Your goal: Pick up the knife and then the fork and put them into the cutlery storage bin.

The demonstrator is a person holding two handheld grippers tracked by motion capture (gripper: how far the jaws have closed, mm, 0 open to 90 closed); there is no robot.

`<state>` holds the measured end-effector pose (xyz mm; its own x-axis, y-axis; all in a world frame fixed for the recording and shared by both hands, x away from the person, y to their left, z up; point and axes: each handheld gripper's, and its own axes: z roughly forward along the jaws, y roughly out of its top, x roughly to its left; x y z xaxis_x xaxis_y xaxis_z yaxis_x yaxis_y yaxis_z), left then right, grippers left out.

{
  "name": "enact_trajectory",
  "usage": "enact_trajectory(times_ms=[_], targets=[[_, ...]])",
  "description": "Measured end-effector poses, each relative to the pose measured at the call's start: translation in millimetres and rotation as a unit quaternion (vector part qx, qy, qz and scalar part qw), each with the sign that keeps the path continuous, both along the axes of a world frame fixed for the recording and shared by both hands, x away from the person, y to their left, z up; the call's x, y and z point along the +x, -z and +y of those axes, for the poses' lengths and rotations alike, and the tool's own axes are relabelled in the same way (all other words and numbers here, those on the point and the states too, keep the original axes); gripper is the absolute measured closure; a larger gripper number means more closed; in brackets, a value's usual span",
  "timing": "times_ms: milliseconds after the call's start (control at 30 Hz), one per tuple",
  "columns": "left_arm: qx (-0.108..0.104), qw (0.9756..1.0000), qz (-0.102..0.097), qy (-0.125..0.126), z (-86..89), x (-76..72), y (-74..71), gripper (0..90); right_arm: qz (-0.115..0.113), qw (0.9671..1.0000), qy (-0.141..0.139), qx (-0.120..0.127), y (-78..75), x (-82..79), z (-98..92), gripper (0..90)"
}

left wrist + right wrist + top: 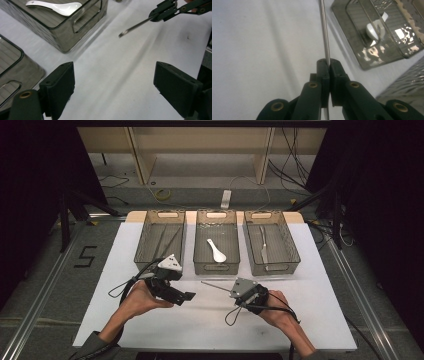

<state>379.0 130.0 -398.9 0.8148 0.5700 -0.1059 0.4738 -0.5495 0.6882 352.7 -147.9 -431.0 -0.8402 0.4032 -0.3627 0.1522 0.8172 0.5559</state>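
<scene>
My right gripper (pixel 234 292) (pixel 328 62) is shut on a thin metal chopstick (pixel 216 286) (pixel 324 30), which sticks out to the left, just above the white table. In the left gripper view that chopstick (pixel 136 26) hangs from the right gripper (pixel 160 12) at the top right. My left gripper (pixel 187 296) (pixel 115 67) stands open over bare table with nothing between its jaws, a short way left of the chopstick's tip. Three clear bins sit behind: the left bin (pixel 142 235) holds thin sticks, the middle bin (pixel 216 268) a white spoon (pixel 216 251) (pixel 56 7) (pixel 373 30), and the right bin (pixel 272 267) metal cutlery (pixel 263 247).
The white tabletop (pixel 210 320) stretches in front of the bins, between and around both hands. Cables trail from each gripper. Beyond the table lie floor cables and a wooden shelf frame (pixel 200 150).
</scene>
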Motion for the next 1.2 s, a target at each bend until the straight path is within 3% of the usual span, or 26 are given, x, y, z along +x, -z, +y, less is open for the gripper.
enact_trajectory(times_ms=[100,200,367,500,633,1000,1200], targets=[[-0.008,0.9998,-0.01,-0.015,5.2,-0.9,3.1,16.7,0.007,0.9998,0.015,0.014,-3.0,3.1,-5.7,88.1],[-0.031,0.9987,-0.025,-0.03,12.8,-2.8,5.1,16.7,0.016,0.9991,0.028,0.027,-6.5,6.5,-12.8,88.1],[-0.063,0.9953,-0.044,-0.059,24.6,-6.8,9.7,16.7,0.026,0.997,0.053,0.049,-13.1,11.8,-25.3,88.0],[-0.076,0.9923,-0.057,-0.079,32.3,-12.9,10.1,16.6,0.039,0.9939,0.078,0.068,-18.7,17.2,-37.4,88.0],[-0.093,0.9902,-0.056,-0.088,40.3,-19.0,12.2,15.8,0.044,0.9902,0.105,0.08,-25.6,21.8,-48.8,88.0],[-0.094,0.9888,-0.07,-0.092,45.2,-25.4,16.3,15.3,0.065,0.9782,0.157,0.12,-39.5,45.6,-79.2,88.0],[-0.093,0.9869,-0.084,-0.102,49.1,-28.7,16.5,15.3,0.057,0.9761,0.172,0.12,-52.0,63.1,-87.9,88.0]])
